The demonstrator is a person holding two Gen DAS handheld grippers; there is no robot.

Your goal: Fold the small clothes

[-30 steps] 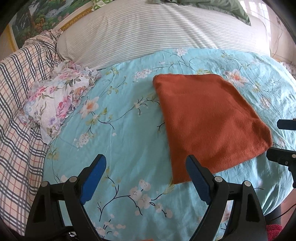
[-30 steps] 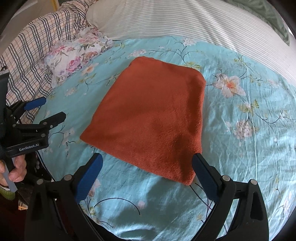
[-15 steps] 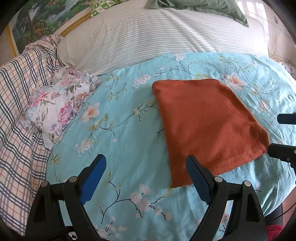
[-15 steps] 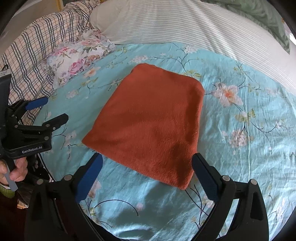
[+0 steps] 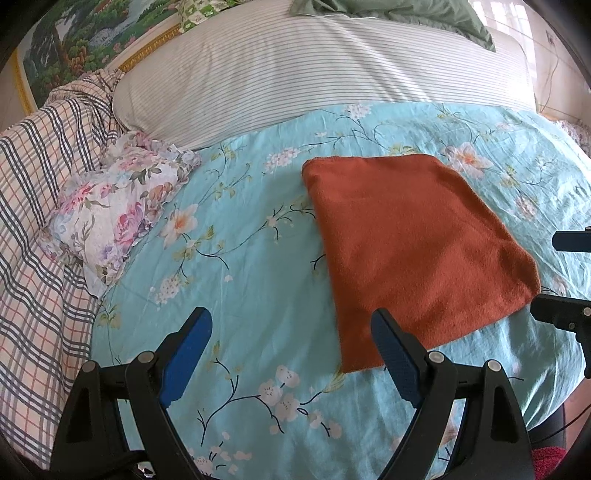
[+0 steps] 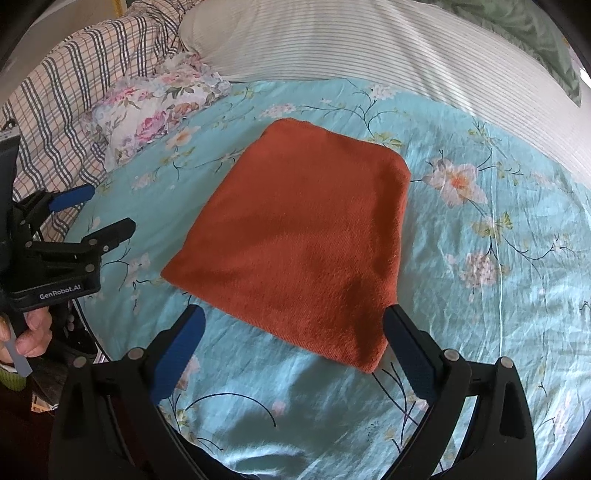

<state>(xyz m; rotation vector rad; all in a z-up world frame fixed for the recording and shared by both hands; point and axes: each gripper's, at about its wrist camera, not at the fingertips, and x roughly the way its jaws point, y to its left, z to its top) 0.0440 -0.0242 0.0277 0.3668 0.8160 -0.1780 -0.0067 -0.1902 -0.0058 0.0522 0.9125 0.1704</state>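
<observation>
A rust-orange cloth (image 5: 410, 251) (image 6: 306, 243) lies folded flat as a rough rectangle on the turquoise floral bedsheet (image 5: 240, 258) (image 6: 480, 295). My left gripper (image 5: 291, 332) is open above the sheet, just left of the cloth's near corner, holding nothing. My right gripper (image 6: 295, 328) is open too, hovering over the cloth's near edge without touching it. In the right wrist view the left gripper (image 6: 92, 210) shows at the left edge, held by a hand (image 6: 33, 332). The right gripper's fingertips (image 5: 561, 314) poke in at the right of the left wrist view.
A floral pillow (image 5: 114, 206) (image 6: 155, 107) lies left of the cloth. A plaid blanket (image 5: 33, 221) (image 6: 66, 88) covers the far left. A striped bolster (image 5: 314, 70) (image 6: 369, 48) runs across the back, with a green cloth (image 5: 399, 14) on top.
Both grippers have drawn back and risen slightly, so the cloth sits farther away and lower in both views. The cloth itself has not moved. Both stay open.
</observation>
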